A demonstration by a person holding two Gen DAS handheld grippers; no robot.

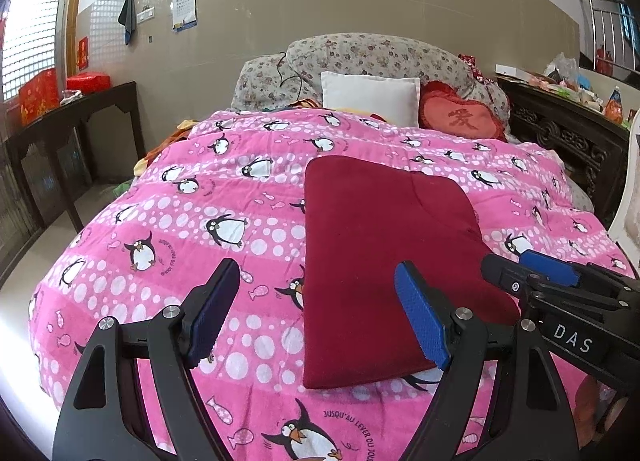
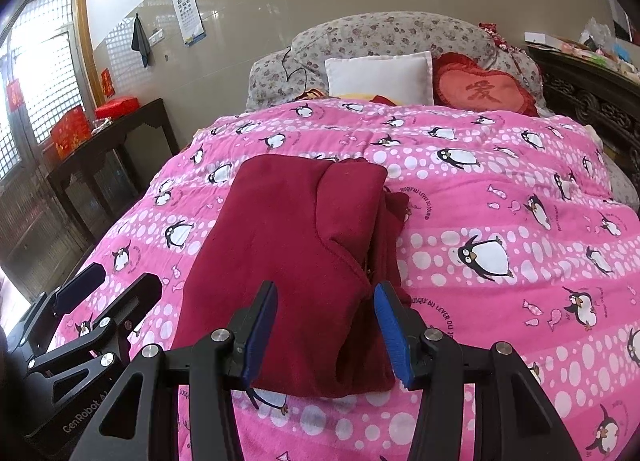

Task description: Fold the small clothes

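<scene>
The dark red garment [image 1: 384, 261] lies folded into a long rectangle on the pink penguin quilt [image 1: 200, 221], its near edge close to the near edge of the bed and its length running toward the white pillow [image 1: 370, 95] at the far end. The left gripper [image 1: 320, 313] hovers above the near left part of the garment with its jaws wide apart and nothing between them. The right gripper [image 2: 326, 331] hovers above the near edge of the garment with its jaws apart by a smaller gap; no cloth is clamped. The fabric appears to be a soft, thick fleece: expect it to be light, limp and prone to sagging, with folded layers that may slide apart if only the top layer is pinched. Judged from its present shape, take hold at the two near corners, catching all layers, to carry the near edge toward the far edge. The right wrist view shows the stacked layers and an open seam with what looks like a zipper along the right side of the garment [image 2: 296, 261]; the left wrist view shows only a smooth top surface, but also shows the right gripper [image 1: 516, 269] alongside at right.
</scene>
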